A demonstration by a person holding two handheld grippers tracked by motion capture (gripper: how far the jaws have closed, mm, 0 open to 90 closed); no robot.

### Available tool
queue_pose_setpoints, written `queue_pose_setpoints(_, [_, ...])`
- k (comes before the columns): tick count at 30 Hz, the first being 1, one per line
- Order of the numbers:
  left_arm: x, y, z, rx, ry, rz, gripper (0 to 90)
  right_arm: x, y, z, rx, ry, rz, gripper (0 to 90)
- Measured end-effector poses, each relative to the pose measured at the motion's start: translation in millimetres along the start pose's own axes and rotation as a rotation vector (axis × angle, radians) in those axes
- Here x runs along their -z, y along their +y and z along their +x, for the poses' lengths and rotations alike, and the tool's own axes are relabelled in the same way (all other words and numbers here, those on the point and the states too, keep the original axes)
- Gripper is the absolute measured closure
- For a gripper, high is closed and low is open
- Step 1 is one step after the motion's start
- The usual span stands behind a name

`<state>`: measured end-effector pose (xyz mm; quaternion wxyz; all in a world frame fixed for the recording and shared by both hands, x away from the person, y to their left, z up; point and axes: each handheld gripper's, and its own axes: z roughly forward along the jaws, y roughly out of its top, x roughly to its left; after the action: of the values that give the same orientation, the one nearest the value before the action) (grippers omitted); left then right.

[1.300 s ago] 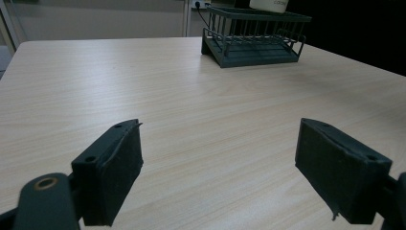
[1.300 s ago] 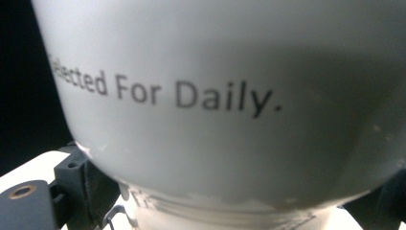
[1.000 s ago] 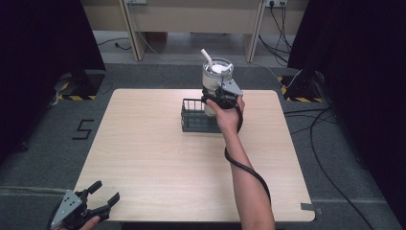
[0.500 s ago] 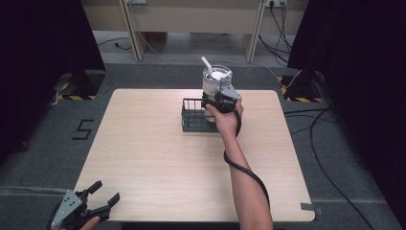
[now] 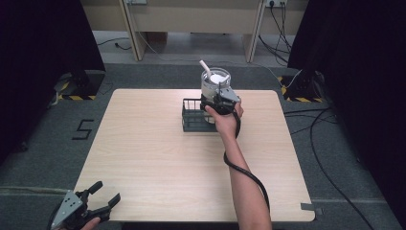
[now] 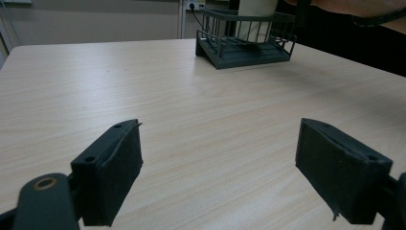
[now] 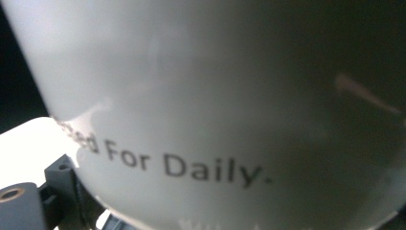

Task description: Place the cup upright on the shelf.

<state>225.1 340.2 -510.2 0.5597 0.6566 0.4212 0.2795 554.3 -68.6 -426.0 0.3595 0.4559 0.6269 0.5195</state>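
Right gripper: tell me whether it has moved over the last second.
Barely, if at all. In the high view the right gripper stays at the white jar over the wire basket, no clear shift against the basket.

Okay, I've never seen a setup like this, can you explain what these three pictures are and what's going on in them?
A person sits at a wooden table and holds a hand tool with two black fingers in each hand. One picture looks down from a fixed camera above the table. The other two come from small cameras that ride on the tools themselves.

At the far side of the table sits a dark wire basket. The right gripper is at a white cup with a white stick-like thing standing in it; the cup is in or just over the basket. In the right gripper view the cup is very close, with the printed words "For Daily". The grip itself is hidden, though it looks held.

The left gripper waits at the near edge, its fingers wide apart over bare wood.
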Motion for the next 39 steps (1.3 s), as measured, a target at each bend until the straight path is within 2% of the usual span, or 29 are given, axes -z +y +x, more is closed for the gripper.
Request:
queue_pose_setpoints(4, [0.0, -0.3, 0.4, 0.001, 0.000, 0.002, 15.5, 1.8, -3.3, 0.5, -0.014, -0.002, -0.007, 0.5])
queue_pose_setpoints(9, [-0.2, -0.1, 0.2, -0.005, 0.000, 0.002, 15.5, 5.3, -5.9, -0.1, -0.002, 0.000, -0.007, 0.3])
queue_pose_setpoints(14, [-0.1, 0.0, 0.2, -0.005, 0.001, 0.001, 15.5, 10.3, -9.8, -3.1, -0.013, -0.006, 0.002, 0.3])
queue_pose_setpoints(24, [0.1, 0.3, -0.1, -0.004, 0.007, -0.004, 15.2, 21.0, -9.7, -2.5, 0.008, -0.015, -0.005, 0.3])
queue_pose_setpoints(31, [0.6, 0.7, -0.4, -0.010, 0.009, -0.002, 14.9, 32.2, -8.3, -2.9, 0.005, -0.014, -0.024, 0.3])
queue_pose_setpoints(39, [0.4, 1.1, -1.2, -0.015, 0.008, -0.006, 14.9, 45.0, -15.5, 0.3, 0.024, 0.006, -0.015, 0.3])
